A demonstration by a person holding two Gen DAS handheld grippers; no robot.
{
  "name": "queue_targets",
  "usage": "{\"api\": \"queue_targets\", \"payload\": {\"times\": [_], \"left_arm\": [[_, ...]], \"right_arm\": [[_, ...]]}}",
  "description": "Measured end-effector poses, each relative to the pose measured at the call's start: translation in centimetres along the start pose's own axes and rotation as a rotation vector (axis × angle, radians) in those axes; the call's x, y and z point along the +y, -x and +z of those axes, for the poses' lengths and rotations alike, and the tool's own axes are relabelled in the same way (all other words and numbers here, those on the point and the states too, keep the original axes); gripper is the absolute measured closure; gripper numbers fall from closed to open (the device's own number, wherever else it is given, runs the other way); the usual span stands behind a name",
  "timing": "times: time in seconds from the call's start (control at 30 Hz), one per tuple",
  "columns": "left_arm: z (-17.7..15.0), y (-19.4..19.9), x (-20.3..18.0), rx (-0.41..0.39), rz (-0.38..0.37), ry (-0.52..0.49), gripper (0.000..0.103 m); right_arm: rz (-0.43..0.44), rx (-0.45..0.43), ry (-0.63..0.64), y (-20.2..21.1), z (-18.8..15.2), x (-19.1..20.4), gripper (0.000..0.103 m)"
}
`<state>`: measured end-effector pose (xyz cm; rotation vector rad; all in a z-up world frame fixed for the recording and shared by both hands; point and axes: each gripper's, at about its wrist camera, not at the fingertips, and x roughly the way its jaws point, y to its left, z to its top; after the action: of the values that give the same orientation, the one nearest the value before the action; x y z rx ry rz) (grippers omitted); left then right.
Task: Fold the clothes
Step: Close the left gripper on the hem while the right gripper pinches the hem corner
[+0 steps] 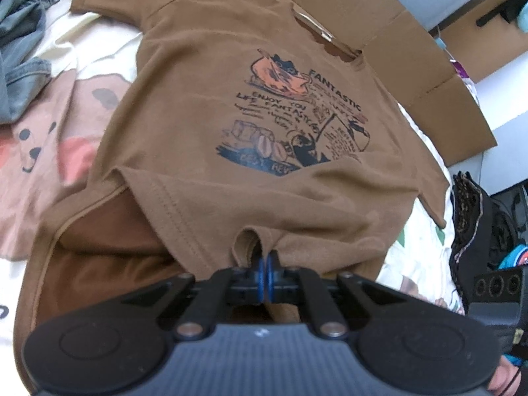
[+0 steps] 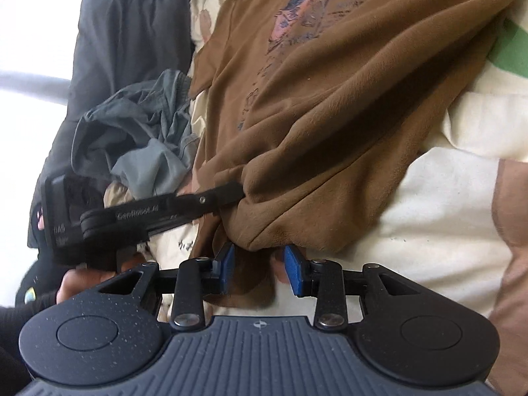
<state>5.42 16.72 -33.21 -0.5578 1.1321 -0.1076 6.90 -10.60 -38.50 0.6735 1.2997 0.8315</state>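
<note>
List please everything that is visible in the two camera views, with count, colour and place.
T-shirt: one, brown with dark print, spread on the bedsheet.
Bedsheet: one, cream with bear pattern, under the T-shirt.
Grey clothes: a crumpled heap, beside the T-shirt.
Cardboard: brown flattened sheet, beyond the shirt's collar.
Dark jacket: one, black, behind the grey heap.
Left gripper: black, blue pads, shut on the T-shirt's hem.
Right gripper: black, blue pads, open, a shirt fold between them.
Hand: one, holding the left gripper.
</note>
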Motion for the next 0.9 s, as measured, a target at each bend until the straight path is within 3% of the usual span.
{"api": "queue_targets", "payload": {"times": [0.6, 0.63, 0.7, 0.9], "left_arm": [[-0.3, 0.5, -0.3, 0.015, -0.038, -0.011, 0.1], [-0.3, 0.6, -0.4, 0.013, -0.036, -0.01, 0.1], [-0.3, 0.9, -0.4, 0.009, -0.036, -0.01, 0.1], [-0.5, 1.8, -1.1, 0.002, -0.045, -0.024, 0.1]], "right_arm": [[0.044, 0.044, -0.047, -4.0, 1.3, 0.8, 0.067], [0.052, 0.044, -0.051, -4.0, 1.3, 0.7, 0.069], [0.072, 0.05, -0.042, -3.8, 1.4, 0.8, 0.087], [0.087, 0.032, -0.045, -2.1, 1.4, 0.4, 0.094]]}}
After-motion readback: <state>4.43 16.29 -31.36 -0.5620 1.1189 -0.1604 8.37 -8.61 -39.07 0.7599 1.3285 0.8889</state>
